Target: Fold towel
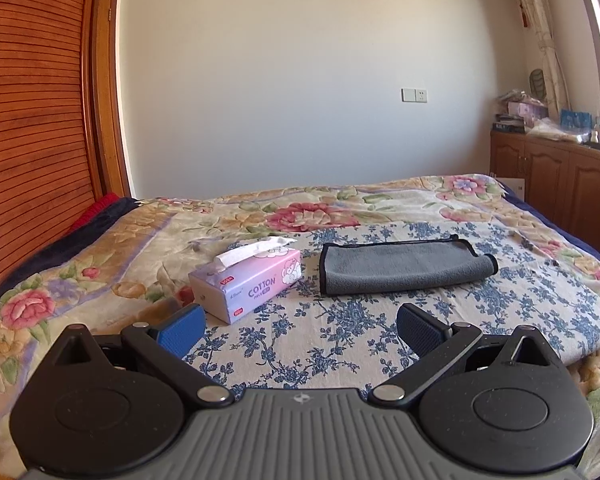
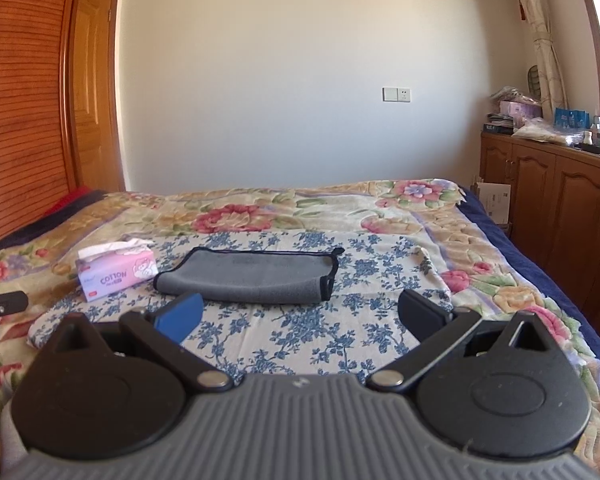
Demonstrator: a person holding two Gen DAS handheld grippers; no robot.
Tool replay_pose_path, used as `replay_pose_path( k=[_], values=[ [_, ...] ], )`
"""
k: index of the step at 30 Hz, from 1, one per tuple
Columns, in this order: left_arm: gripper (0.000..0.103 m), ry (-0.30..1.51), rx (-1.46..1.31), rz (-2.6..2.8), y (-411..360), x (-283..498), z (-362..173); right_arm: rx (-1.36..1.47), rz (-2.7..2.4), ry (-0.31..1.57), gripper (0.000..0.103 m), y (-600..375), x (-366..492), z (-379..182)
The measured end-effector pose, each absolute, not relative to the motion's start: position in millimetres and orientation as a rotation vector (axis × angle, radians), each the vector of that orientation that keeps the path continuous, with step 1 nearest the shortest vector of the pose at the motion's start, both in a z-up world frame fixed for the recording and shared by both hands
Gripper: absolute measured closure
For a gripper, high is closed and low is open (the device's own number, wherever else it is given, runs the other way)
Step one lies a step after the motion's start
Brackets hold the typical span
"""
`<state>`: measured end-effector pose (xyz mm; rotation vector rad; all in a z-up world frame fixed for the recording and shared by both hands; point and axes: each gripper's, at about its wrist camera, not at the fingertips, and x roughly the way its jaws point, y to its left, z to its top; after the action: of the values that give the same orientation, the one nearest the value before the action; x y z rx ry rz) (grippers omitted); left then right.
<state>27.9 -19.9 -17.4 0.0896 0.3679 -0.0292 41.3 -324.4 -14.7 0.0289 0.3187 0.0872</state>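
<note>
A grey towel (image 1: 404, 266) with black edging lies folded over on a blue-flowered cloth (image 1: 340, 340) on the bed. It also shows in the right wrist view (image 2: 252, 278). My left gripper (image 1: 300, 330) is open and empty, held above the cloth short of the towel, which lies ahead and to the right. My right gripper (image 2: 300, 314) is open and empty, just short of the towel's near edge. The tip of the left gripper (image 2: 0, 306) shows at the left edge of the right wrist view.
A pink tissue box (image 1: 248, 284) stands left of the towel, also in the right wrist view (image 2: 116, 274). A floral bedspread (image 1: 100, 248) covers the bed. A wooden wardrobe (image 1: 32, 120) is at the left, wooden cabinets (image 2: 556, 196) with clutter at the right.
</note>
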Motion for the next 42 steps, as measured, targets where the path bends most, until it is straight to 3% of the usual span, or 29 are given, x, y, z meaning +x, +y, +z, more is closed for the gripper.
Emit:
replay_pose_path(
  k=[42],
  values=[
    [0.0, 0.332, 0.11, -0.018, -17.8, 25.5, -13.6, -0.007, 0.065, 0.285, 0.0, -322.2, 37.2, -13.0]
  ],
)
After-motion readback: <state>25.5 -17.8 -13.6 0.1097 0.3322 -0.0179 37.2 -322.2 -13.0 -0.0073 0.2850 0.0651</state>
